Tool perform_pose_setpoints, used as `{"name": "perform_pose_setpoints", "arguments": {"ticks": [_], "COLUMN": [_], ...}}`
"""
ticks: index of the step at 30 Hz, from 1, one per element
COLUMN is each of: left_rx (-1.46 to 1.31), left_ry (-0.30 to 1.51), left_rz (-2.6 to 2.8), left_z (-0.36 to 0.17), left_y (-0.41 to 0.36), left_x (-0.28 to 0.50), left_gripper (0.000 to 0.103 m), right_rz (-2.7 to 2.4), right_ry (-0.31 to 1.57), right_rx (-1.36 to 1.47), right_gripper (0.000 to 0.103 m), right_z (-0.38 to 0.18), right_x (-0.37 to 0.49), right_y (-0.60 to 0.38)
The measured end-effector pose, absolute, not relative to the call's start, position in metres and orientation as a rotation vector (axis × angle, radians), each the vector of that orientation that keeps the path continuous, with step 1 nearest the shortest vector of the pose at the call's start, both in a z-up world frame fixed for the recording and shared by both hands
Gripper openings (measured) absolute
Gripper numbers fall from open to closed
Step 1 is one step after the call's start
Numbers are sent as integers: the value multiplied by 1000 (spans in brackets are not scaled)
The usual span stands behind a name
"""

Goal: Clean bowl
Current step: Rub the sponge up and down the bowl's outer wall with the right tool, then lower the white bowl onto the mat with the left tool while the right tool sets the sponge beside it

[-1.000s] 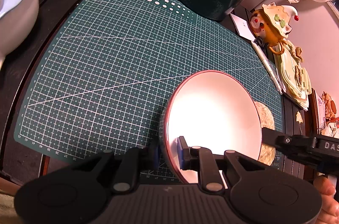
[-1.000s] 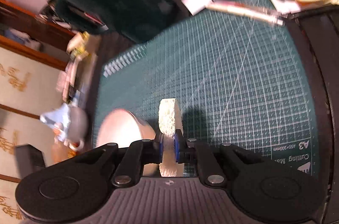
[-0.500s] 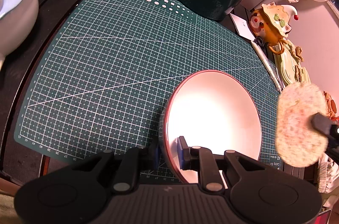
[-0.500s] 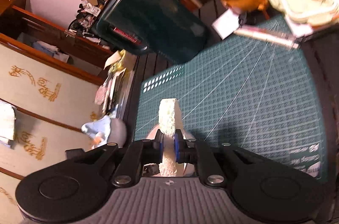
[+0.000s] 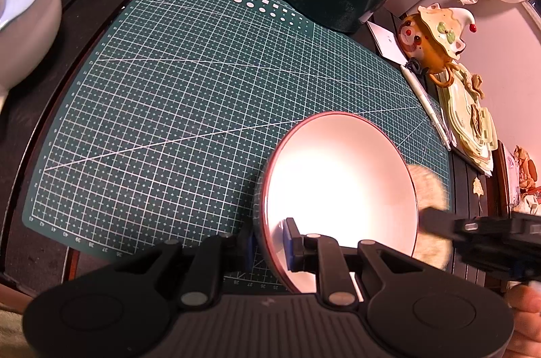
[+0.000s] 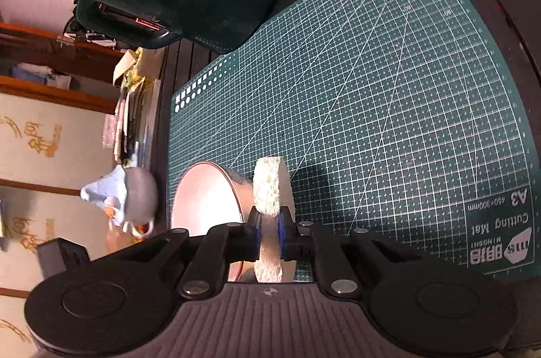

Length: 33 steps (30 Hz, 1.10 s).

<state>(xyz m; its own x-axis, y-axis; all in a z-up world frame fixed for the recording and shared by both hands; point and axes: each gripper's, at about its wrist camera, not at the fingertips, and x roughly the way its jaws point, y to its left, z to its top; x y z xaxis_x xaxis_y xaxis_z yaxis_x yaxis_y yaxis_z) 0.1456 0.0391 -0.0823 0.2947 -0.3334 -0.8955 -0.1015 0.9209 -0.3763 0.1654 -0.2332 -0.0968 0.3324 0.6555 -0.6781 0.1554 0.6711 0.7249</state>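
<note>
My left tongs point(image 5: 268, 243) are matte black, with two jointed linkage arms, each pinned by a round silver screw, running back to a ribbed grey housing flanked by two round black discs. The fingers point(image 5: 290, 238) carry blue pads. My right tongs point(image 6: 269, 231) are built the same way: black arms, silver screws, blue pads, and a small mark on the ribbed grey housing.

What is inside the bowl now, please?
The bowl shows only a bare, shiny inside; glare hides its middle. The left tool pinches its rim. The sponge sits outside, partly hidden behind the far rim.
</note>
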Motion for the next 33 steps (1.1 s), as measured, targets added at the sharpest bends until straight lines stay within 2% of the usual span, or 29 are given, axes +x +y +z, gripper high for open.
{"name": "perform_pose_setpoints", "arguments": {"ticks": [9,15,21,26,33], "left_rx": [-365,-233,-270,-377,-418], "left_ry": [1264,1252,1282,1253,1231], "left_rz": [-179,-341,-340,-314,-225], "left_z": [-81,-73,-81,-73,-60], "left_y": [38,36,47,57,64], "left_x": [147,153,162,164,157], "left_gripper": [16,16,15,23,27], "right_rz": [467,389,385,359,273], "right_ry": [1042,1069,1069,1075,1058], "right_rx": [808,781,753,720,572], "right_gripper": [10,10,10,10,10], "right_z": [-44,-53,-56,-58,-54], "right_x": [147,150,152,152,151], "right_y": [-246,-251,-248,-250,-241]}}
